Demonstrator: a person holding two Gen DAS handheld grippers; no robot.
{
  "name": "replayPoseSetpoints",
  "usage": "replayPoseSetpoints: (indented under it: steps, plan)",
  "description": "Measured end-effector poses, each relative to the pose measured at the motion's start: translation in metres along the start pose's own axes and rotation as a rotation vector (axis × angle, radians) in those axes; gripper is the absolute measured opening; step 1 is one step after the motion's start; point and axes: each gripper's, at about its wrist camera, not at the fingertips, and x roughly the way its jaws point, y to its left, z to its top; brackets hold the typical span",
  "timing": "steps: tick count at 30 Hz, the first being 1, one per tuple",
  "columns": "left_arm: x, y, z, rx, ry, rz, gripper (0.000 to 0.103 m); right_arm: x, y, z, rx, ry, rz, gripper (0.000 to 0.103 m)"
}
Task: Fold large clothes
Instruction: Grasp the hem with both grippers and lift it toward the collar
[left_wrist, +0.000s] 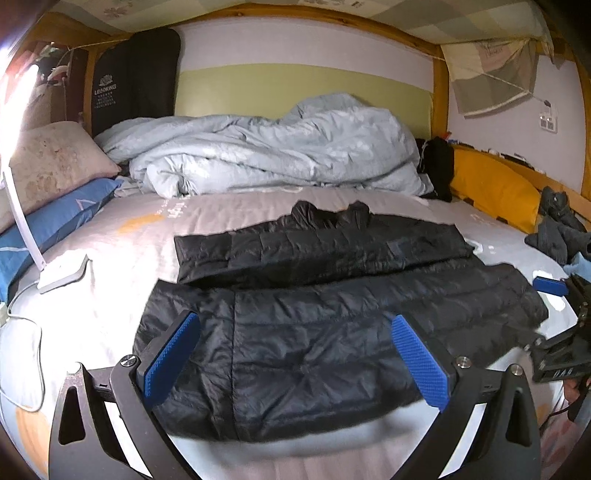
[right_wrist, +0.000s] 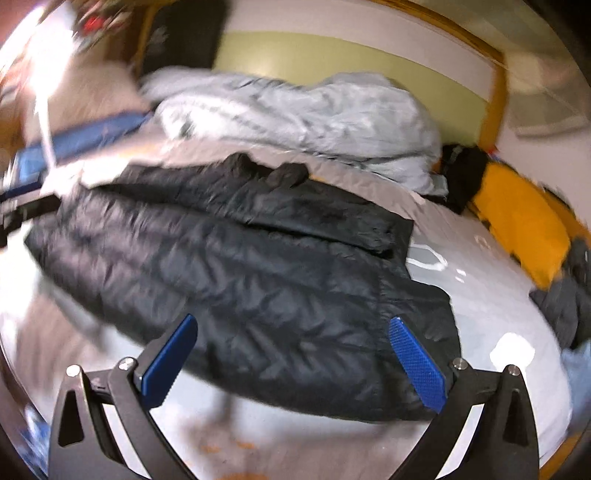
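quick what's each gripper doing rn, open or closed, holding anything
Left gripper: open, fingers spread above the black jacket, holding nothing.
Right gripper: open, fingers spread above the same jacket, holding nothing.

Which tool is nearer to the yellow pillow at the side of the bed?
Right. The right tool is over the jacket's edge on the yellow pillow's side; the left tool is over the jacket's opposite part.

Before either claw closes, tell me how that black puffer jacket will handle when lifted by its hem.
The black puffer jacket will probably droop: it lies flat with soft wrinkles and its sleeves already folded across. Its thin quilted padding suggests it is light for its size. The shiny shell may slip between the left claw pads, so grip deep.
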Motion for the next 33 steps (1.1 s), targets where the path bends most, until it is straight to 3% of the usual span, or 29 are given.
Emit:
replayPoseSetpoints:
  steps: [4, 7, 12, 17, 20, 28, 33]
  plan:
    - [0.008, -0.005, -0.02, 0.031, 0.066, -0.028, 0.103, 0.006, 0.023, -0.009, -0.094, 0.022, 0.023, 0.103]
    - [0.02, -0.021, -0.03, 0.136, 0.146, -0.08, 0.103, 0.016, 0.042, -0.016, -0.184, 0.058, 0.017, 0.103]
    - [0.028, -0.052, -0.048, 0.332, 0.158, -0.01, 0.103, 0.033, 0.053, -0.025, -0.245, 0.127, -0.057, 0.103]
    - [0.051, -0.056, -0.062, 0.35, 0.261, 0.005, 0.103, 0.042, 0.049, -0.03, -0.262, 0.142, -0.134, 0.103]
    - [0.062, -0.057, -0.07, 0.385, 0.277, 0.073, 0.103, 0.045, 0.039, -0.028, -0.218, 0.158, -0.161, 0.103]
    - [0.069, -0.027, -0.06, 0.275, 0.249, 0.211, 0.103, 0.049, 0.006, -0.022, -0.097, 0.176, -0.226, 0.103]
    - [0.061, 0.003, -0.048, 0.12, 0.19, 0.194, 0.103, 0.041, -0.009, -0.017, -0.052, 0.137, -0.247, 0.103]
